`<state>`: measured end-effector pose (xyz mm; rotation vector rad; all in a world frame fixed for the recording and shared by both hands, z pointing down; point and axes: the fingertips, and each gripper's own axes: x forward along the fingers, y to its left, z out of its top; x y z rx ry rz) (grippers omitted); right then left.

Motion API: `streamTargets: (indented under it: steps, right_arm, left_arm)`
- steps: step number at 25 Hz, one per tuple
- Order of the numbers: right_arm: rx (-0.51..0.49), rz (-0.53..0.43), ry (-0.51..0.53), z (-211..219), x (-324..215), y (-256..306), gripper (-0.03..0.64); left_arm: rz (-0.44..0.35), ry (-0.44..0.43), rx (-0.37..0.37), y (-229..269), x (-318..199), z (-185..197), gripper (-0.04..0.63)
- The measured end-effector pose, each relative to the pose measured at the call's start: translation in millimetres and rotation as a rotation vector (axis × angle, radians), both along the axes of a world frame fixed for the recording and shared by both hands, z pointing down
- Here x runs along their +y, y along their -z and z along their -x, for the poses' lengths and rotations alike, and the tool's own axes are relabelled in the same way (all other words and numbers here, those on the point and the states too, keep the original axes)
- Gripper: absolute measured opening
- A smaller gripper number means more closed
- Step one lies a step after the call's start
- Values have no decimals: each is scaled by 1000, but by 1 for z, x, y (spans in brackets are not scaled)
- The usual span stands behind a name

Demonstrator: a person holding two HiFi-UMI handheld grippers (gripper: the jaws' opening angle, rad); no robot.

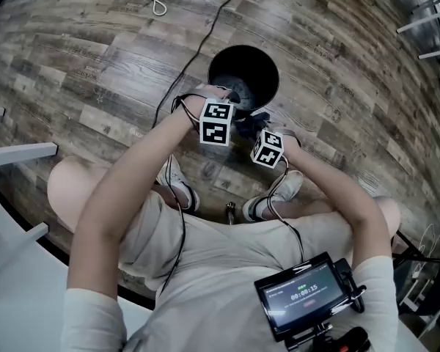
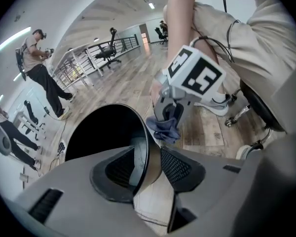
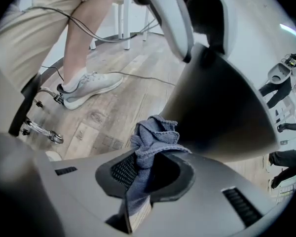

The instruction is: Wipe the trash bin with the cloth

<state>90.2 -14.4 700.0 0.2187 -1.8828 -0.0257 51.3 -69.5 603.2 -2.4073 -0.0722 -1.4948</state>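
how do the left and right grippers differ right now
The left gripper has its jaws apart, astride the rim of the bin; the right gripper is shut on the cloth. The left gripper sits at the bin's top; the right gripper is beside its outer wall. Both point steeply down.

Wears beige top (image 1: 227, 270) and shorts (image 1: 143, 233), white sneakers (image 1: 177, 184) beyond the chest screen (image 1: 308, 293). Trails black cables (image 1: 182, 233) from beside it to grey left gripper (image 2: 150, 166) and right gripper (image 3: 148, 174), each bearing a black-and-white marker cube (image 1: 217, 123).
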Motion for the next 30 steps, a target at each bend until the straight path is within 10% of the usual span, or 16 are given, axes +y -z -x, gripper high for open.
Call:
streamTargets:
  steps: [15,30]
  right_arm:
    - [-158,-87,-76,25,-14,124,64]
    - [-100,-42,-85,19,-24,61,64]
  left_arm:
    - [-146,-85,-127,-24,-20,33,125]
    - [-84,-123,-50,-16,3,17,80]
